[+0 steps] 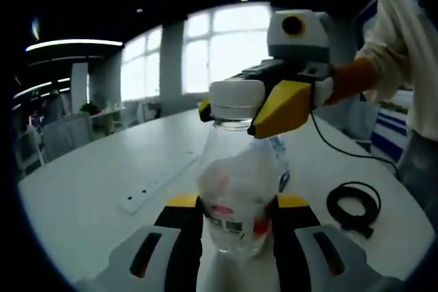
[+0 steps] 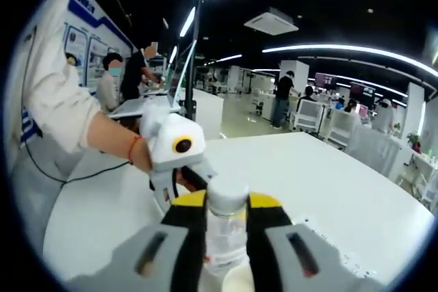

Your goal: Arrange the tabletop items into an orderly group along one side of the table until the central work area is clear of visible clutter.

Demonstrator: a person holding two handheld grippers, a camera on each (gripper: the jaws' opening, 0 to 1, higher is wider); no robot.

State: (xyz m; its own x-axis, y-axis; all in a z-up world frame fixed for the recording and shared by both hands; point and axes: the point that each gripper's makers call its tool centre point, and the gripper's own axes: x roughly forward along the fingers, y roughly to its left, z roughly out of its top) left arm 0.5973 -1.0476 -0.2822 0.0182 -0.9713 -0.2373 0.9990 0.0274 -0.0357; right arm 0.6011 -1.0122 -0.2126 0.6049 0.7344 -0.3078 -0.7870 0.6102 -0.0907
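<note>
In the left gripper view a white power strip [image 1: 159,182] lies on the white table [image 1: 82,189] to the left. The clear plastic bottle [image 1: 239,189] stands upright near the table's near edge, its body pinched between the left gripper [image 1: 237,218] jaws. The right gripper [image 1: 236,115] reaches in from the far right, its yellow-tipped jaws closed on the bottle's white cap [image 1: 236,97]. A coiled black cable [image 1: 353,204] lies on the table to the right.
</note>
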